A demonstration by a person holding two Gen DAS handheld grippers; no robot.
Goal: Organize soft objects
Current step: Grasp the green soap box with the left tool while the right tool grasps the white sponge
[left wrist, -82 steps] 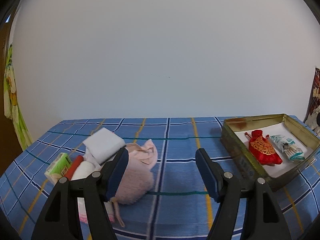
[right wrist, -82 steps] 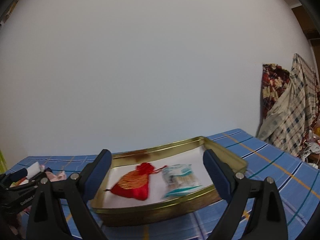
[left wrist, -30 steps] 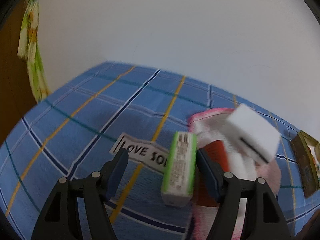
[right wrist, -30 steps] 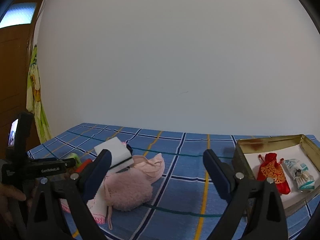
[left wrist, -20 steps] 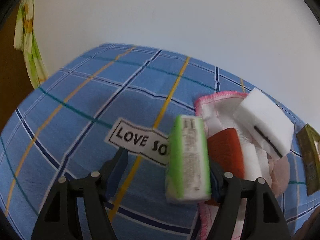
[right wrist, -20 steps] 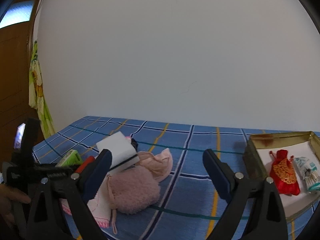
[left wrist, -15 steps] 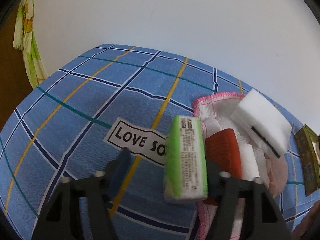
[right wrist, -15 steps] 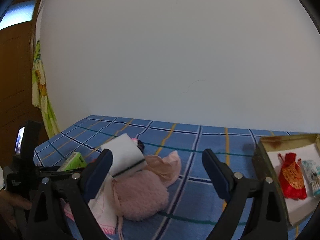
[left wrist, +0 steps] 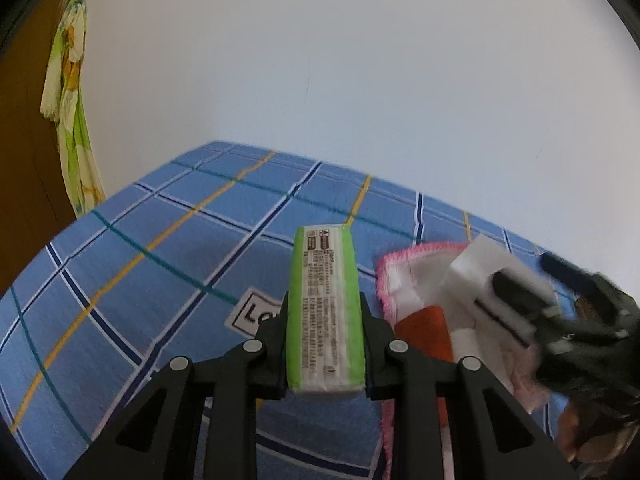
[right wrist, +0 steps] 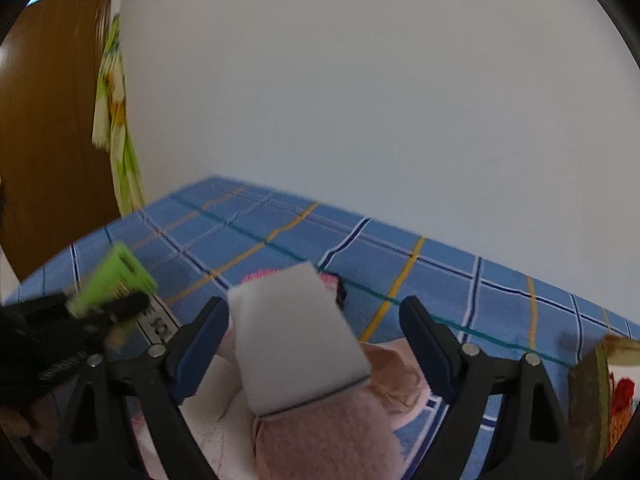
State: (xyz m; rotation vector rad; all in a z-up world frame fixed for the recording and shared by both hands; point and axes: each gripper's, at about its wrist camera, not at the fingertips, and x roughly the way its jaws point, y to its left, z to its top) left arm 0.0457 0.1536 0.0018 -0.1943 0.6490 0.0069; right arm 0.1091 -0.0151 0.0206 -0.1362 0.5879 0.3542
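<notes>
My left gripper is shut on a green and white tissue pack and holds it above the blue plaid cloth. The pack and that gripper show blurred at the left of the right wrist view. My right gripper is open, its jaws either side of a white sponge block that lies on a pile of soft things: a fluffy pink pouch, a beige cloth and a pink-edged white towel. An orange-red item lies in the pile.
A gold tin tray holding a red pouch sits at the far right. A white wall backs the table. A green-yellow cloth hangs by a wooden door at the left. A "LOVE" label is printed on the cloth.
My left gripper has shut on the tissue pack and lifted it. My right gripper has moved left and down, close around the white sponge.
</notes>
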